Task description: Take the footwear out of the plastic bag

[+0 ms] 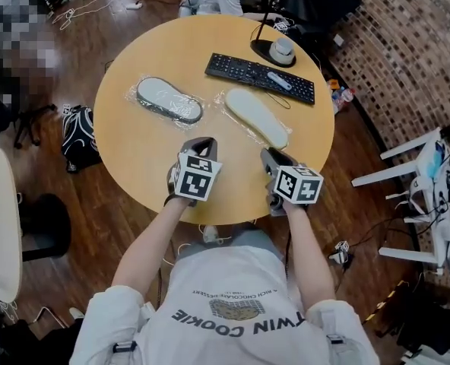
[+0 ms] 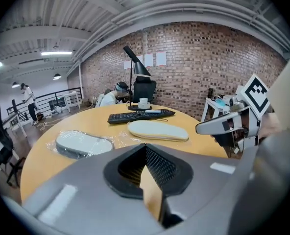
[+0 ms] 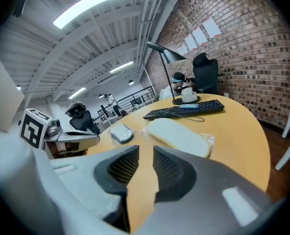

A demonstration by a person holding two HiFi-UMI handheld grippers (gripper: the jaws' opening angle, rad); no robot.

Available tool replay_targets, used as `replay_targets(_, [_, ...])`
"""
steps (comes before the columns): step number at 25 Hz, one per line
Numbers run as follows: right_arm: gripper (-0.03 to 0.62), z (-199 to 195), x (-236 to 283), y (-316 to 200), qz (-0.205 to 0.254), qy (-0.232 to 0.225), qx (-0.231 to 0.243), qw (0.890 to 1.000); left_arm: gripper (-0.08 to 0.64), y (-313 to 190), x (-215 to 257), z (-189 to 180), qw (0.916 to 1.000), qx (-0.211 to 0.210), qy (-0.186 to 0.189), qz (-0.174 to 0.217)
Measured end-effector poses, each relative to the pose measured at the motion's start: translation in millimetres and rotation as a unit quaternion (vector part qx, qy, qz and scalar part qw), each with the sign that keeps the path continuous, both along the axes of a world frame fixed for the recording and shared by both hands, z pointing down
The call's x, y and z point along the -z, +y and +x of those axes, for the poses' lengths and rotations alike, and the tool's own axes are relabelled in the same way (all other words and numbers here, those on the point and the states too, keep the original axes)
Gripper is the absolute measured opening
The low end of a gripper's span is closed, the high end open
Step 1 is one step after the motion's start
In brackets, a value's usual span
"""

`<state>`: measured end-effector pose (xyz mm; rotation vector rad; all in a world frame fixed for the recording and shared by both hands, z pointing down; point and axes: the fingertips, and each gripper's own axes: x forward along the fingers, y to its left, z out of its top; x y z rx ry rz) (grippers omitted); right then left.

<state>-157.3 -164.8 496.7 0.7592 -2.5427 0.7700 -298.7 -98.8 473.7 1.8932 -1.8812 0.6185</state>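
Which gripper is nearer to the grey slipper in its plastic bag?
Left. The left gripper is near the grey slipper, on the person's side, not touching it. The right gripper is farther away, by the white slipper instead.

Round table (image 1: pixel 145 169), bagged slippers (image 1: pixel 169 99), keyboard (image 1: pixel 259 77), lamp base (image 1: pixel 274 52)

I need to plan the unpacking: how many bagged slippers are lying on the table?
2. A grey slipper lies at the left of the table; a cream slipper lies at the centre, just before the keyboard. None seems hidden.
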Motion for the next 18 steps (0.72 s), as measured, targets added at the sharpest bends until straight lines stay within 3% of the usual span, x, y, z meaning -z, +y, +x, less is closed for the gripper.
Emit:
replay_targets(6, [0.081,-27.2,32.2,37.6,0.033,-0.023,0.060,0.997,0.003,23.9,18.3,16.7,0.9992,0.023,0.027,0.021])
replay_targets(10, [0.081,-24.0,39.8,44.7,0.042,-0.029,0.109,0.993,0.005,29.5,21.2,37.2,0.9973,0.058,0.034,0.028])
replay_targets(18, [0.081,35.3,39.3,84.8,0.036,-0.039,0.199,0.979,0.005,52.3,16.7,107.6,0.9869,0.144,0.062,0.038])
